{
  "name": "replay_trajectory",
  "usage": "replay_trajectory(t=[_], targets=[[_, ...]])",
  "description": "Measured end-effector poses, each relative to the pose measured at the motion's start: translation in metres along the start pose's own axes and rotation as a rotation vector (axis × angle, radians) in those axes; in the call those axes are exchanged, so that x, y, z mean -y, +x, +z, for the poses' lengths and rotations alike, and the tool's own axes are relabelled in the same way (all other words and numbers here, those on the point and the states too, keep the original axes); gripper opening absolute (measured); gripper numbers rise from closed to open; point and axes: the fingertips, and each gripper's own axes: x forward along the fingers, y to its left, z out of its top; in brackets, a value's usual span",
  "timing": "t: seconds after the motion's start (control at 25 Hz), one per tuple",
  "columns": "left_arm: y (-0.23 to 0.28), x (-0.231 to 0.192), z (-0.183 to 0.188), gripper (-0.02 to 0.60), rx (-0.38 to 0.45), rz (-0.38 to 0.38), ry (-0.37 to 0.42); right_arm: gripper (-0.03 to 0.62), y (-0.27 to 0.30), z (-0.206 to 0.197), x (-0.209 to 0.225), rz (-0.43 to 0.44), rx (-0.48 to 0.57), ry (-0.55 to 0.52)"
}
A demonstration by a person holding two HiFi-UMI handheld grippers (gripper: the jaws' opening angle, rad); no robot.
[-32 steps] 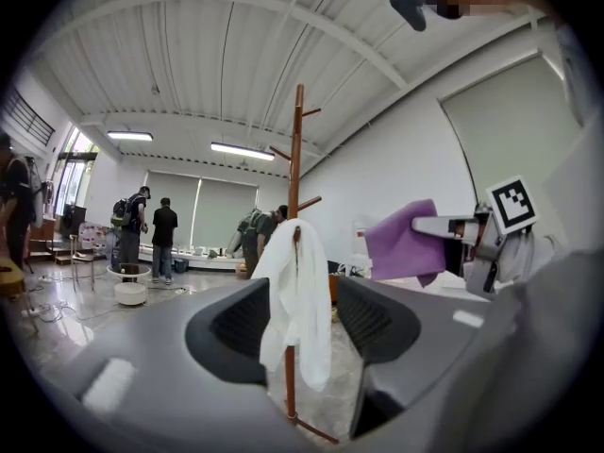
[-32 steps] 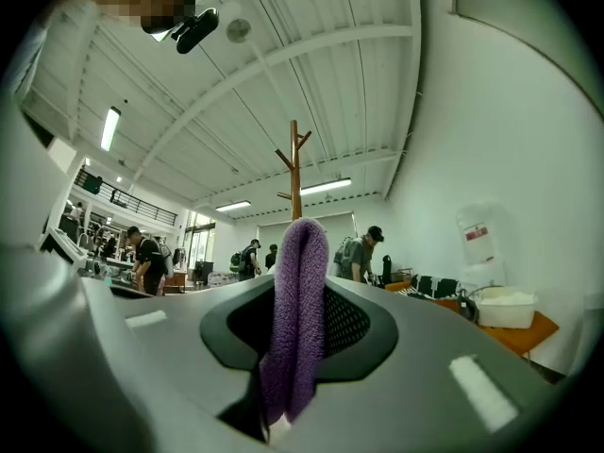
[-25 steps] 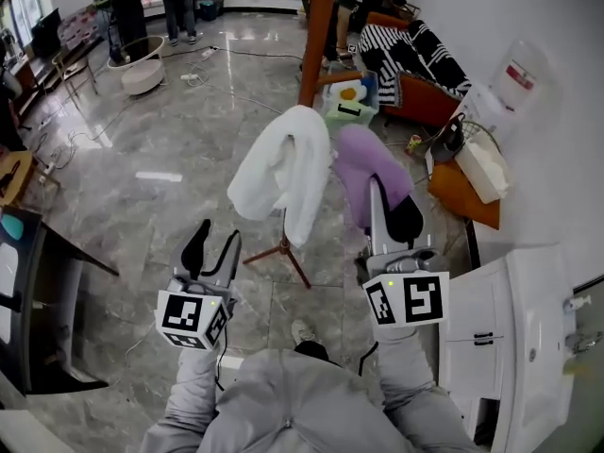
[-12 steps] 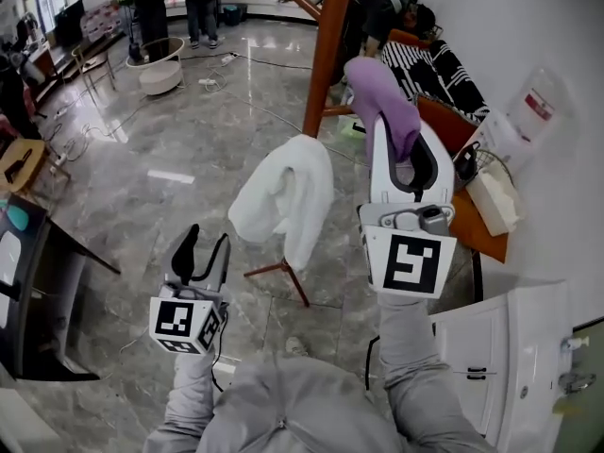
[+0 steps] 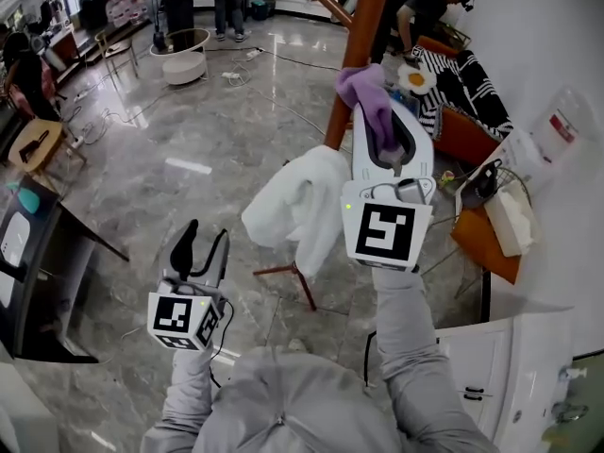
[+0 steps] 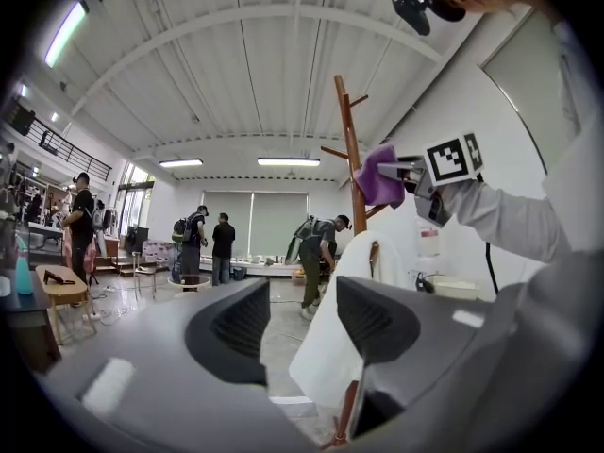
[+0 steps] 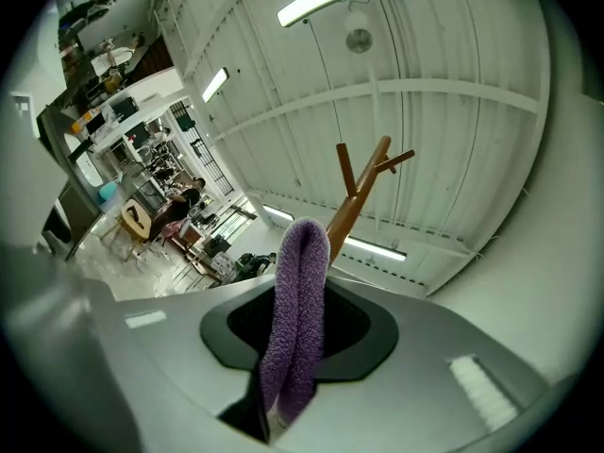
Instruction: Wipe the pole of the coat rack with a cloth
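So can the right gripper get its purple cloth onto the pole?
Probably yes: the right gripper holds the cloth close by the pole, nothing between them; the white towel hangs lower.

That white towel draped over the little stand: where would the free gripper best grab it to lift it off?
Probably at the top fold of the white towel, where it bunches over the stand. Both sides hang loosely, so the open left gripper should come from above and lift straight up.

cloth: between the right gripper jaws, just beside the pole
towel: hung on the pole, below the cloth
left gripper: left of the towel, lower, well apart
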Motion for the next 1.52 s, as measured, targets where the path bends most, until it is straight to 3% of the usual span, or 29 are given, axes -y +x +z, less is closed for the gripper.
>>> replay_trajectory(t=[0.4,0.88,1.16,1.52], targets=[[0.008,-0.005,-0.011,0.236,-0.026,-0.003,-0.015,0.081,0.018,-0.022,-0.041,0.099,-0.034,-0.035],[0.011,0.002,-0.016,0.236,-0.033,-0.044,-0.027,0.081,-0.002,-0.064,-0.085,0.23,-0.161,0.105],[0.011,0.009,-0.018,0.236,-0.039,-0.065,-0.03,0.081,-0.011,-0.081,-0.079,0.233,-0.22,0.186],[0.012,0.014,-0.02,0.236,-0.042,-0.077,-0.032,0.081,-0.02,-0.102,-0.078,0.222,-0.275,0.205]])
